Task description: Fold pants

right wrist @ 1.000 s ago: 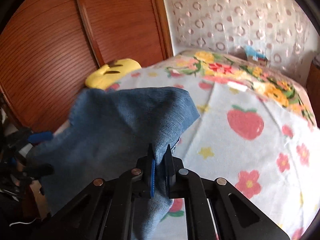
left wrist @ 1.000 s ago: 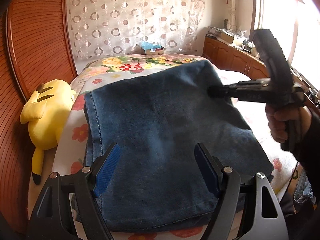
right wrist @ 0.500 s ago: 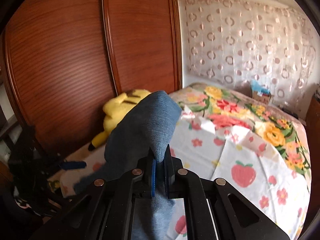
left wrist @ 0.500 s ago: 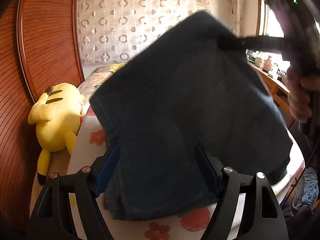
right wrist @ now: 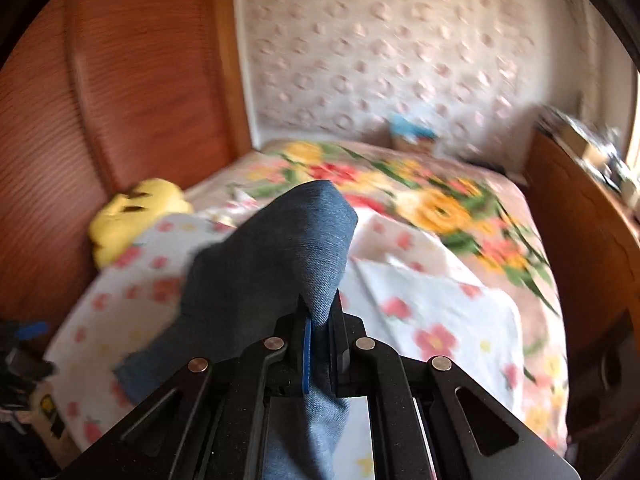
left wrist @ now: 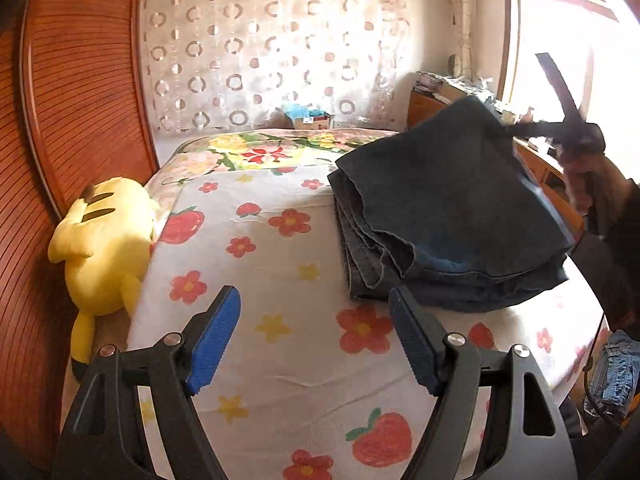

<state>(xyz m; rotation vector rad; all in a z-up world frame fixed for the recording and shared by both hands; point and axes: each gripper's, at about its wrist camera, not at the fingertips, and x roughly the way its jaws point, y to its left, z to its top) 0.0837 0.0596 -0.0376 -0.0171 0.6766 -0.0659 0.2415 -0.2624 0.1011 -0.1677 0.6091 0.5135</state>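
Observation:
The folded blue denim pants (left wrist: 448,216) lie in a thick stack on the right part of the bed, their far corner lifted. My right gripper (right wrist: 320,320) is shut on that corner of the pants (right wrist: 280,264); it also shows at the right edge of the left wrist view (left wrist: 508,130), held by a hand. My left gripper (left wrist: 314,340) is open and empty, hovering over the floral sheet to the left of and in front of the stack.
The bed has a white floral sheet (left wrist: 256,264). A yellow plush toy (left wrist: 104,240) lies at the bed's left edge against the wooden wardrobe (left wrist: 60,120). A wooden dresser (left wrist: 540,160) stands on the right. More denim (left wrist: 612,372) hangs at the lower right.
My right gripper has pulled the pants to the right across the bed, folding them into a thicker stack. The pants no longer lie under my left gripper, which now sits over bare sheet.

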